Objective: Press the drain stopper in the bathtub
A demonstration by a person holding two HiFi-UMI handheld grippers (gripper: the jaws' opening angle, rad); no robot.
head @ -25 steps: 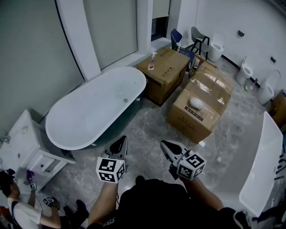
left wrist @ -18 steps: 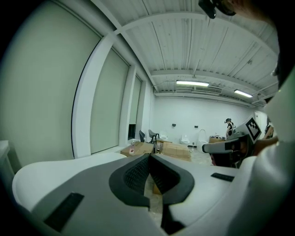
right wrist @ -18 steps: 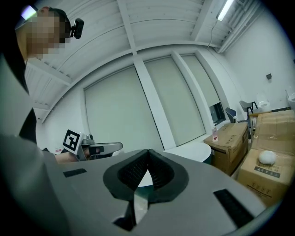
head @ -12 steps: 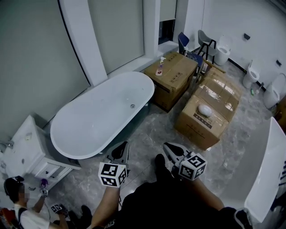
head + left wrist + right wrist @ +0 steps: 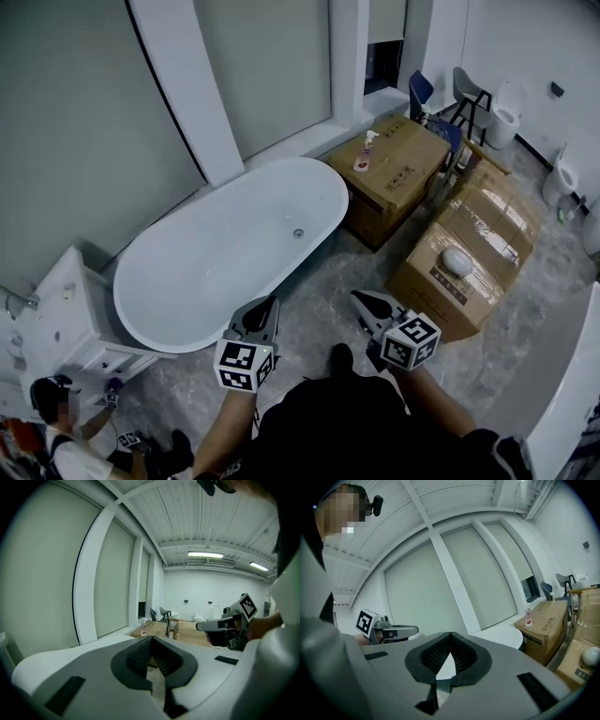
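Note:
A white oval bathtub (image 5: 187, 291) stands by the window wall in the head view. Its small round metal drain stopper (image 5: 298, 232) sits on the tub floor near the right end. My left gripper (image 5: 262, 312) hovers over the floor just in front of the tub's near rim, shut with nothing in it. My right gripper (image 5: 367, 302) is beside it to the right, also shut and empty. In the left gripper view the jaws (image 5: 151, 641) meet at the tips and the right gripper (image 5: 213, 626) shows beyond. The right gripper view shows its tips (image 5: 450, 636) closed and the tub's end (image 5: 504, 633).
Cardboard boxes (image 5: 398, 178) stand right of the tub, one with a spray bottle (image 5: 369, 143) on top, more boxes (image 5: 469, 262) nearer. A white cabinet (image 5: 52, 309) is at the tub's left end, with a crouching person (image 5: 66, 431) below it. Chairs (image 5: 469, 94) and toilets stand at the back.
The view has shifted toward the tub: the tub and boxes now sit further right and lower in the head view. Both grippers stay shut, held out in front.

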